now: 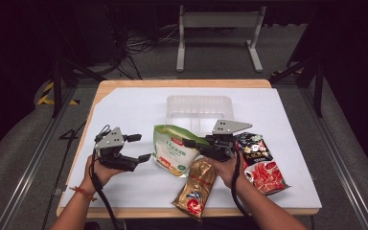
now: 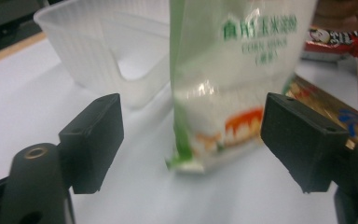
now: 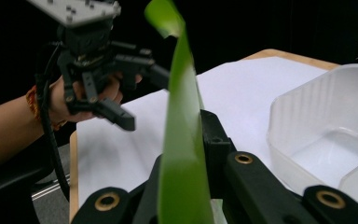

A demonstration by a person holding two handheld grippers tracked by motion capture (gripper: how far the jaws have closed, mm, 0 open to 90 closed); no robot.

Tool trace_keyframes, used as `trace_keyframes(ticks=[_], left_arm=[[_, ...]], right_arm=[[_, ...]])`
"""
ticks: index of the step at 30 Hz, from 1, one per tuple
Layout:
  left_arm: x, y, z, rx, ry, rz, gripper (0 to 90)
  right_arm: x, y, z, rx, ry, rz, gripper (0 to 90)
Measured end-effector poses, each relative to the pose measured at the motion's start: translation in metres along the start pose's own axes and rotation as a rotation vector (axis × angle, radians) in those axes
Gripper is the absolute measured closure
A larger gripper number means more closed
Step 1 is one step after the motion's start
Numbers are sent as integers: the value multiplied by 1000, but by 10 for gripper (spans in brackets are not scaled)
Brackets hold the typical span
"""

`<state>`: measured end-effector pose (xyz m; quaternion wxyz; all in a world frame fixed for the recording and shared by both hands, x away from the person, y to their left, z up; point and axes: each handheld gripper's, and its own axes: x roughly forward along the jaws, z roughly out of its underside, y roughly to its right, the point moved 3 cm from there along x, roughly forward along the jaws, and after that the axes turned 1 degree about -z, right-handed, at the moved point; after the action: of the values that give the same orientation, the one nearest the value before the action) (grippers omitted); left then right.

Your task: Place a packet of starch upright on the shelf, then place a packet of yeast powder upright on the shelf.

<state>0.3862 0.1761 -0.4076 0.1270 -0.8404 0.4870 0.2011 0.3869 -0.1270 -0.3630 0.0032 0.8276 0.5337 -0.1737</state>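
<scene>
Gripping hand, right: the person's right forearm comes in from the bottom edge of the high view, the hand wrapped round the right gripper (image 1: 191,143), which points left across the table.
Right gripper state: jaws closed tight on the top edge of the green-and-white plastic snack pouch (image 1: 174,149); in the right gripper view the green edge (image 3: 182,140) stands pinched between the black jaws.
Left hand: the left forearm, with a red cord at the wrist, enters from the bottom left; the left gripper (image 1: 140,147) points right toward the pouch, apart from it.
Left gripper state: jaws wide apart, nothing between the pads; the pouch shows beyond them in the left gripper view, untouched.
Pouch look: white front with green lettering and an orange picture near the bottom, green side seam, glossy and wrinkled (image 2: 233,88).
Pouch place: held up by its top, left of the right gripper, its lower end near the white table sheet (image 1: 124,187), just in front of the clear plastic tray (image 1: 199,103).
Neighbours: a gold foil packet (image 1: 195,188) lies just beside the pouch's lower right; a red-and-black packet (image 1: 261,163) lies right of the right hand.
</scene>
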Motion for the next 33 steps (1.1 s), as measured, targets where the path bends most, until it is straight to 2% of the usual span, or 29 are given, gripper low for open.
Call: trace_keyframes(ticks=[7, 9, 12, 16, 18, 20, 21, 25, 33], left_arm=[[-16, -5, 33, -33, 3, -62, 129], [-17, -6, 39, -68, 18, -67, 126], [-15, -6, 46, -67, 8, -91, 118], [-13, -3, 48, -65, 0, -83, 119], [-11, -2, 50, -79, 6, -66, 123], [-8, -2, 50, -72, 5, -62, 117], [-8, -1, 51, -86, 5, -56, 118], [-6, -2, 53, -92, -6, -60, 117], [0, 0, 55, -97, -27, -50, 112]], right_arm=[[-16, 2, -15, -39, 22, 60, 894], [-23, 3, -19, -55, 36, 82, 894], [-32, 7, -25, -63, 51, 109, 894], [-41, 13, -30, -68, 65, 144, 894], [-50, 16, -34, -64, 84, 164, 894], [-57, 19, -37, -63, 96, 184, 894], [-60, 20, -39, -69, 98, 195, 894], [-71, 25, -43, -69, 112, 223, 894], [-94, 41, -57, -61, 143, 312, 894]])
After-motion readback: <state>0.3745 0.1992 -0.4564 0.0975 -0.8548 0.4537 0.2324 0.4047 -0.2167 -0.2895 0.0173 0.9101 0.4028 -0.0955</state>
